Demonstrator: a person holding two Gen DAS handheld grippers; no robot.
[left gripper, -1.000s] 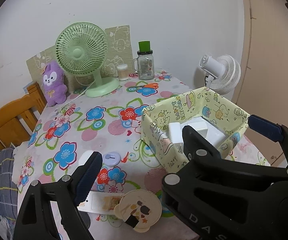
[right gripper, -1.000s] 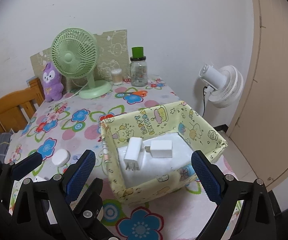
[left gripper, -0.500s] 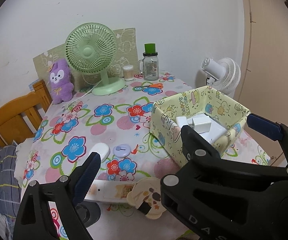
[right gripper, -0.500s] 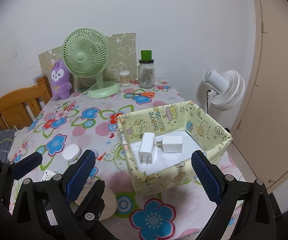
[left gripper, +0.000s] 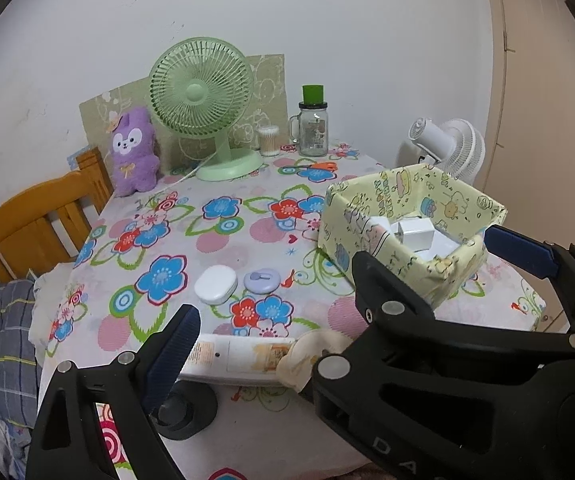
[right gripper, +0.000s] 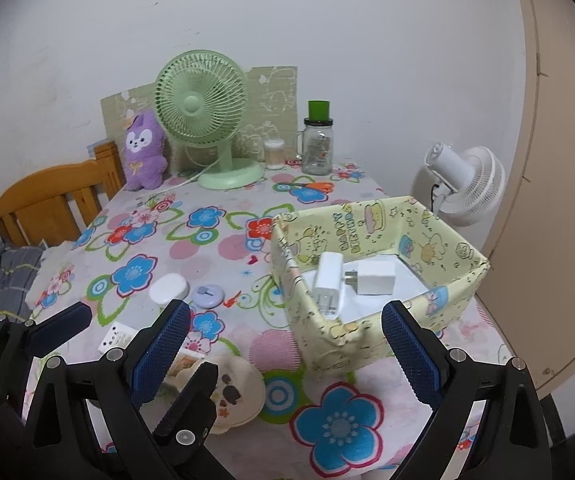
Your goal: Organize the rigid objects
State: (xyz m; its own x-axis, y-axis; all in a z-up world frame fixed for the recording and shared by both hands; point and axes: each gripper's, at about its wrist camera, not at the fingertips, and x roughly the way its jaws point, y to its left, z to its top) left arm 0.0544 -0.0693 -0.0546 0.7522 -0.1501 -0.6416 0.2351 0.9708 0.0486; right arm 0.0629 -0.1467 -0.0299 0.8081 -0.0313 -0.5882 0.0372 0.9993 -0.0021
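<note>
The yellow cartoon-print box (right gripper: 379, 276) stands open-topped on the table, holding two white chargers (right gripper: 375, 278): one leans against the box's left wall, the other lies flat just beside it. Left of the box lie a white oval case (right gripper: 168, 288) and, just beside it, a lilac round case (right gripper: 206, 295). Nearer than both, also left of the box, lie a white power strip (left gripper: 243, 358) and a cream round mirror (right gripper: 233, 394).

A green desk fan (right gripper: 201, 106), purple plush toy (right gripper: 143, 152) and glass jar (right gripper: 317, 148) line the table's far edge
</note>
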